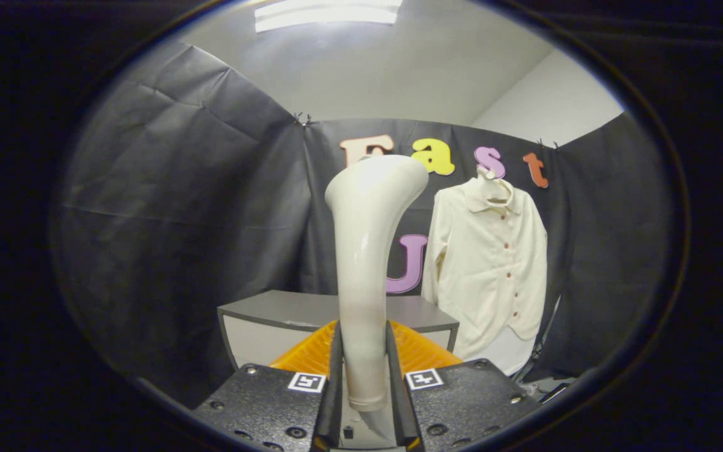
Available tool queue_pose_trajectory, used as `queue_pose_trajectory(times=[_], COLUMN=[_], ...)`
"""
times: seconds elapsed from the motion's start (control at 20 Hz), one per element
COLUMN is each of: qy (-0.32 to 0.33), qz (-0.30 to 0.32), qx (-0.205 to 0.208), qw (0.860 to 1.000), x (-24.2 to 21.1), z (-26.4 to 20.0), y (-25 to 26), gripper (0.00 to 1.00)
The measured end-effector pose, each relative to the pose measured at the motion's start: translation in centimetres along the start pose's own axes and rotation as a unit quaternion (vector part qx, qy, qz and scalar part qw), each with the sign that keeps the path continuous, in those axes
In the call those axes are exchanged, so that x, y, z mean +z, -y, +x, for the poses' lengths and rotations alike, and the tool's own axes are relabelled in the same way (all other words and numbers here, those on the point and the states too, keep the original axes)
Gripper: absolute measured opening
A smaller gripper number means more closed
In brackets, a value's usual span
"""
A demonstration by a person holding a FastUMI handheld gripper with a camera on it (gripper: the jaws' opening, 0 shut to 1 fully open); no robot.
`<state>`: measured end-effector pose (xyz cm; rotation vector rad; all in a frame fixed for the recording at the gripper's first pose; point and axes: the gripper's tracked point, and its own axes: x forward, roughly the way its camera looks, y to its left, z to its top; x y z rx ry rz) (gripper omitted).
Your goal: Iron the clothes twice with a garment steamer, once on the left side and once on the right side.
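Gripper (364, 376) jaws closed narrow on the lower handle of the white plastic garment steamer (368, 251), both fingers pressing its sides, so it stands upright w/ the flared head up top, prob. for a steady carry. Cream button-up long-sleeve shirt (493, 263) hangs on a hanger vs. the booth wall, beyond & right of the fingers, well apart from the head; no pass looks started yet. Grey table (299, 307) sits just ahead, below.

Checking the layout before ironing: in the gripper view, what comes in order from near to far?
Gripper shut on the steamer handle → grey table beyond the fingers → cream shirt hanging on the booth wall.
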<state>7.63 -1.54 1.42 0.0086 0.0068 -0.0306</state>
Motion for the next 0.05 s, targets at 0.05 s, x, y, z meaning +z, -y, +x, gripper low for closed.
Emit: queue_pose_trajectory(times=[0.05], qy=[-0.001], qz=[-0.001], qx=[0.001], qw=[1.0], x=[-0.2], z=[0.09], y=[-0.08], gripper=[0.32])
